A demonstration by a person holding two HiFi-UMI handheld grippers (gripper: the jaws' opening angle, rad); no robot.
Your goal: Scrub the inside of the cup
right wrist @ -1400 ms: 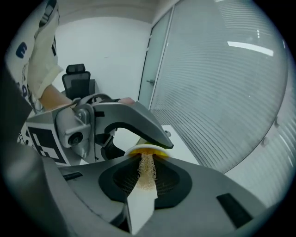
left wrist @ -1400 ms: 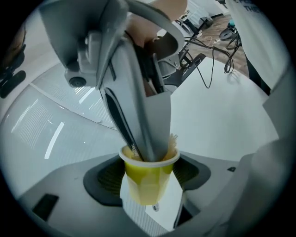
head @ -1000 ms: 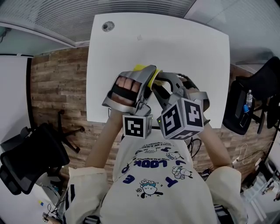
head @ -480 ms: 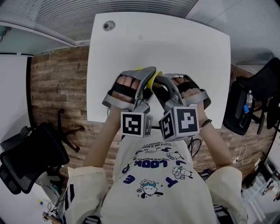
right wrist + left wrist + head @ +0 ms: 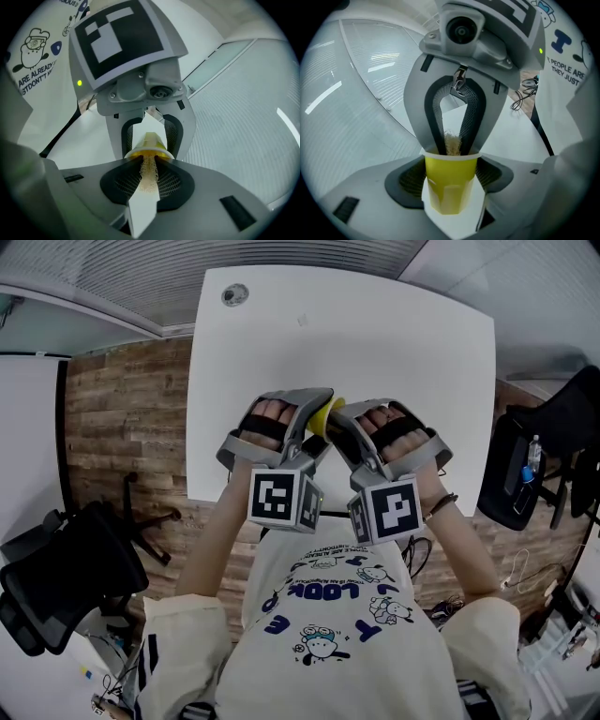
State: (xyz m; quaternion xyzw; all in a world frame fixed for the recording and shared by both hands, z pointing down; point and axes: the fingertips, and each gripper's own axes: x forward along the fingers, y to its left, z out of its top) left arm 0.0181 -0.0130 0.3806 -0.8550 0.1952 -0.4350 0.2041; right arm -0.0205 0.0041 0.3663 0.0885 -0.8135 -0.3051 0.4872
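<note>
At frame centre I have the cup [image 5: 325, 414] between left gripper [image 5: 451, 177] and right gripper [image 5: 147, 174], scrubber [image 5: 452, 142] inside it, counter [image 5: 375, 324] behind.

Light is bright, even and diffuse, with no hard shadows. In the head view the white tabletop [image 5: 394, 343] is close to washed out, and strong fisheye bows its edges. The room at the margins is stretched and darker. Both gripper views show a circular frame with black vignetted corners. In the left gripper view, streaks of glare cross the slatted surface [image 5: 328, 96] behind. The yellow cup [image 5: 450, 183] is sharp and evenly saturated. The fibrous scrubber [image 5: 148, 171] is slightly soft in the right gripper view. No motion blur seen.
</note>
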